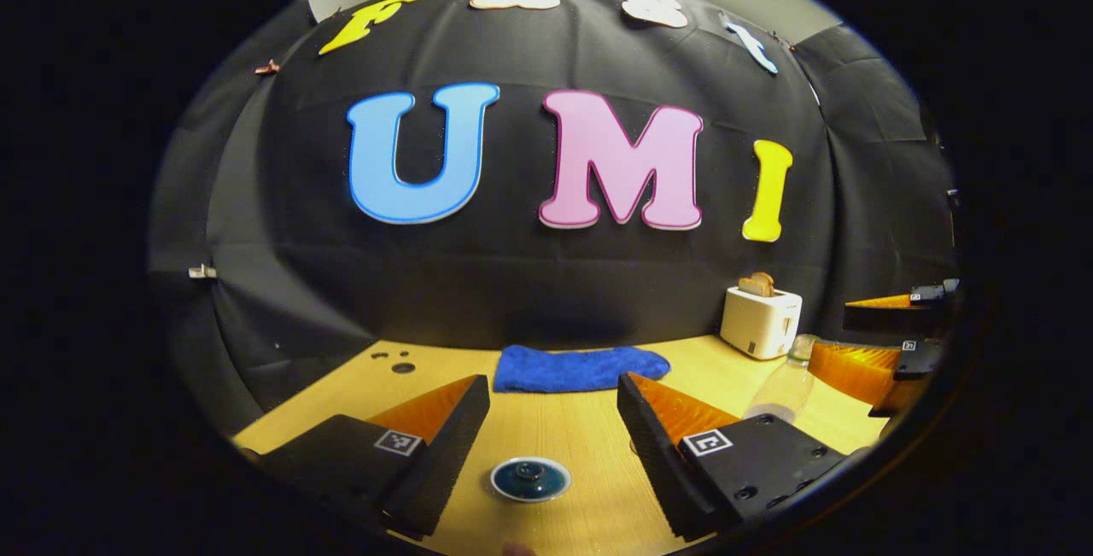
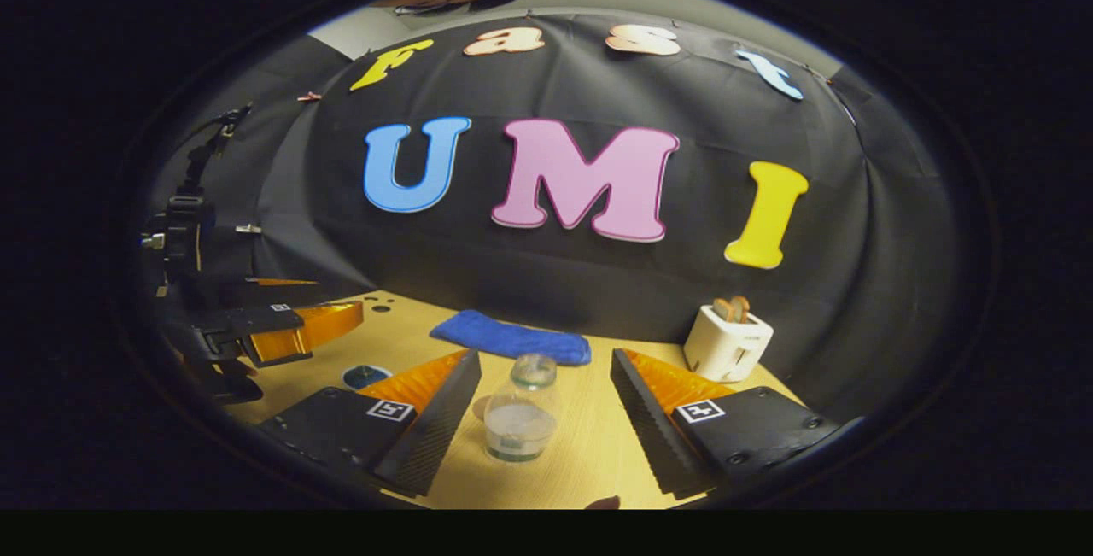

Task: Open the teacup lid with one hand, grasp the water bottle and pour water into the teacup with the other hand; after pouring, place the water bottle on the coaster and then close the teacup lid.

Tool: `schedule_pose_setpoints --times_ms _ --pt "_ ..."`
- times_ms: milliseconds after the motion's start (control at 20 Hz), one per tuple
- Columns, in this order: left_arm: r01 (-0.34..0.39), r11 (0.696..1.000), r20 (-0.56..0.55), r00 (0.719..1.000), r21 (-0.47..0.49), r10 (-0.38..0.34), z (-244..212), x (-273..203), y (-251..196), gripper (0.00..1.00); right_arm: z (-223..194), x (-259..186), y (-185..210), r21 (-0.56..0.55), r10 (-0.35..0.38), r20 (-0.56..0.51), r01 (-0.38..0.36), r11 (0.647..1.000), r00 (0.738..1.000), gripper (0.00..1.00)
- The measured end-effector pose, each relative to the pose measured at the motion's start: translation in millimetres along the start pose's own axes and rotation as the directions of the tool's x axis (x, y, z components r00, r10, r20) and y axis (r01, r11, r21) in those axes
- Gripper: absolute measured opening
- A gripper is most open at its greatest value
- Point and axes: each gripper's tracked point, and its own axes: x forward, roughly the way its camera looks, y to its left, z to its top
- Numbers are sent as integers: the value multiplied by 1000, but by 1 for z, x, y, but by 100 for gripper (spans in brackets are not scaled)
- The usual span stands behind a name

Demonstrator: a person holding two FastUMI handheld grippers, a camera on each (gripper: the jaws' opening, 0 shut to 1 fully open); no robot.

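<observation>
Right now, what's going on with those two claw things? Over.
Left gripper open above dark-blue lidded teacup. Right gripper open, fingers either side of clear plastic water bottle, not touching. Nothing in the way.

Bare table flanks the water bottle; blue towel and toaster stand behind.

A folded blue towel lies at the far middle of the wooden table, and a white toaster holding toast stands far right.

teacup body hidden beneath lid, coaster partly behind tongs
</observation>
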Motion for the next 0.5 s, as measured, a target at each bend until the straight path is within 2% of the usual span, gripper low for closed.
schedule_pose_setpoints --times_ms 250,500 --pt "-15 1000 -59 998 18 16 -62 18 8 89 -54 6 9 -13 7 -38 -8 1000 999 95" --pt "-16 998 -108 994 53 22 -93 33 15 82 -73 13 19 17 17 -62 -16 1000 998 95"
